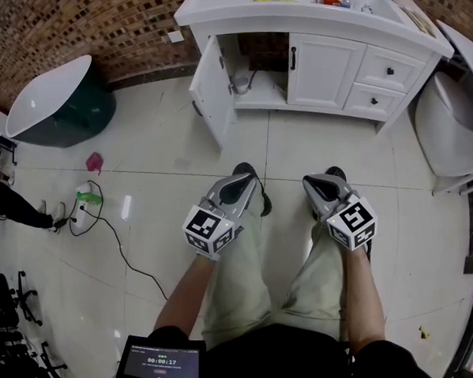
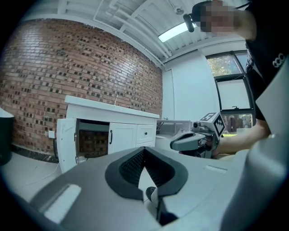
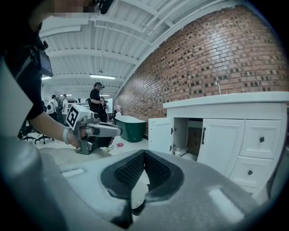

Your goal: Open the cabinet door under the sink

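**Cabinet door already open, both jaws shut on nothing**

Faces the sink cabinet (image 1: 324, 57) at the top middle of the head view, well apart from it across the pale tiled floor (image 1: 155, 149). Finds the left cabinet door (image 1: 210, 87) swung out toward the lower left of the frame. Sees the dark inside and a pipe (image 1: 243, 81) through the opening. Next to the opening, a second door (image 1: 321, 69) shut flat, then two drawers (image 1: 388, 71) further right.

Holds the left gripper (image 1: 242, 184) over the left thigh in the lower middle of the frame, jaws pressed together with nothing between them. Holds the right gripper (image 1: 314, 185) just beside it over the right thigh, jaws likewise closed and empty. Points both toward the cabinet, touching neither door.

At the upper left, against the brick wall (image 1: 54, 28), a dark green bathtub (image 1: 54, 99) with a white inside. Below it on the floor, a small pink thing (image 1: 94, 162) and a black cable (image 1: 121, 246).
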{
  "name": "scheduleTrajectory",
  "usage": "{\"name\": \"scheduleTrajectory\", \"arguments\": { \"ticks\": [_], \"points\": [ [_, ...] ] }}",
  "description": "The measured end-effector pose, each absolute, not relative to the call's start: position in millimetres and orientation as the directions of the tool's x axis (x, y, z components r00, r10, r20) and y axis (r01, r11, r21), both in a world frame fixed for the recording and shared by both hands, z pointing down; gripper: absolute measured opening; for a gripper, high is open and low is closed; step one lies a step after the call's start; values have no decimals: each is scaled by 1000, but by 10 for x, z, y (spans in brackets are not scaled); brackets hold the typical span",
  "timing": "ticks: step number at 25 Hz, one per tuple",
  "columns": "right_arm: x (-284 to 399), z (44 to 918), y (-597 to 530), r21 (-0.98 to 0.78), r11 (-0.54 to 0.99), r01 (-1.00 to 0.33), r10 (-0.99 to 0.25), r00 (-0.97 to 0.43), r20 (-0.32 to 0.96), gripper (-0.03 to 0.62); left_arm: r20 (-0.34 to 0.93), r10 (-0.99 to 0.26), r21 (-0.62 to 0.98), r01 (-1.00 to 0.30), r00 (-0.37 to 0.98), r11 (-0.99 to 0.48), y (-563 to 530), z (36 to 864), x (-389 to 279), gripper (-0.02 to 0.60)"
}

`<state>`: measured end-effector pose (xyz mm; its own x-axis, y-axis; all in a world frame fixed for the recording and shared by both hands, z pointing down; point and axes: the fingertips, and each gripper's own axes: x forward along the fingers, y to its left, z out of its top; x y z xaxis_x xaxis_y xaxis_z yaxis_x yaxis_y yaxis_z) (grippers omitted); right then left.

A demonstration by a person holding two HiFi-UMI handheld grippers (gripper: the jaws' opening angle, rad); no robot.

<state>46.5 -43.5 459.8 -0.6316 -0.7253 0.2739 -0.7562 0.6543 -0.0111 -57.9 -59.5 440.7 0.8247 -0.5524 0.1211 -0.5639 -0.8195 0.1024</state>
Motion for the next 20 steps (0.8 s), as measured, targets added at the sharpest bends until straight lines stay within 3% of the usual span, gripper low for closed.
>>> {"name": "scheduleTrajectory", "arguments": {
  "ticks": [10, 20],
  "points": [
    [241, 4764, 30, -16, 677, -736, -701, -651, 291, -8, 177, -543, 84, -562, 821, -823, -83, 4681, -658, 17],
    [190, 4809, 415, -50, 671, -740, -699, -654, 290, -8, 87, -569, 140, -575, 818, -806, 371, 4357, -982, 17]
  ]
}}
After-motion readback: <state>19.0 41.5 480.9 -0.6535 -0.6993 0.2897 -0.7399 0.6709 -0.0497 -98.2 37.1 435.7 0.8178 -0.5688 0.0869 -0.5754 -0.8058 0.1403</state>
